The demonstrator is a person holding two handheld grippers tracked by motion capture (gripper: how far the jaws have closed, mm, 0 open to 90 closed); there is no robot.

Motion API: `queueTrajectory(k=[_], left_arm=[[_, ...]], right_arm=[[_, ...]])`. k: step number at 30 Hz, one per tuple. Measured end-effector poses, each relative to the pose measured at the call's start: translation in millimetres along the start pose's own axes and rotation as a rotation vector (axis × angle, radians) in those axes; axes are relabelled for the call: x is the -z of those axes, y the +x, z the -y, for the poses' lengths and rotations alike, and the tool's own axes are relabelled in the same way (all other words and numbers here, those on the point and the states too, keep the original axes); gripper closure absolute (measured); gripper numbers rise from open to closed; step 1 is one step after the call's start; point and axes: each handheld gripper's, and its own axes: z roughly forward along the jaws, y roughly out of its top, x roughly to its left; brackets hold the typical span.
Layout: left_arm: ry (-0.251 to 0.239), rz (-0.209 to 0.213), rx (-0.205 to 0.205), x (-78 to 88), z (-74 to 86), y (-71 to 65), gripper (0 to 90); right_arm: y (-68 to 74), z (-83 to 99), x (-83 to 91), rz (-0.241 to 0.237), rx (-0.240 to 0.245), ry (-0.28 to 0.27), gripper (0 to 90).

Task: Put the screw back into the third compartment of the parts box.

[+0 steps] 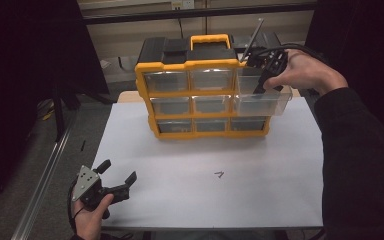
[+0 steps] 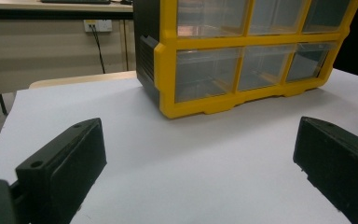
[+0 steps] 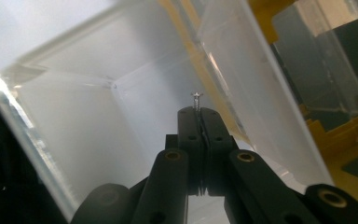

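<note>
A yellow and black organiser (image 1: 205,95) with clear drawers stands at the back of the white table (image 1: 180,165). Its right middle drawer (image 1: 262,102) is pulled out. My right gripper (image 1: 261,85) hangs over that drawer, jaws pressed together on a small silver screw (image 3: 196,99) whose head sticks out past the tips. In the right gripper view the gripper (image 3: 199,112) points into the clear drawer (image 3: 121,107). My left gripper (image 1: 117,170) rests open near the table's front left corner, nothing between its fingers (image 2: 60,168). Two small dark screws (image 1: 219,174) lie mid-table.
The organiser (image 2: 242,56) fills the upper part of the left gripper view, well ahead of the open jaws. A metal rail (image 1: 45,175) runs along the table's left side. A wall socket (image 2: 97,25) and cable sit behind the table.
</note>
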Motion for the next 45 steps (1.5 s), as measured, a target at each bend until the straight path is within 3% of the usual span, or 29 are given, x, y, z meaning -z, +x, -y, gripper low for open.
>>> queueTrajectory(k=[15, 22, 35, 45], left_arm=[[-0.005, -0.003, 0.007, 0.1, -0.1, -0.3, 2.2], [-0.006, -0.003, 0.007, 0.1, -0.1, -0.3, 2.2], [-0.001, 0.0, -0.002, 0.1, -0.2, 0.7, 2.2], [-0.007, 0.005, 0.018, -0.5, 0.2, -0.8, 2.2]], right_arm=[[-1.7, -0.1, -9.2, -0.001, -0.012, 0.021, 87.5], [-1.5, 1.0, -7.4, 0.006, -0.015, 0.018, 82.4], [0.6, 1.2, 7.4, 0.024, -0.007, -0.025, 75.3], [7.4, 3.7, 26.8, 0.04, 0.004, -0.073, 69.7]])
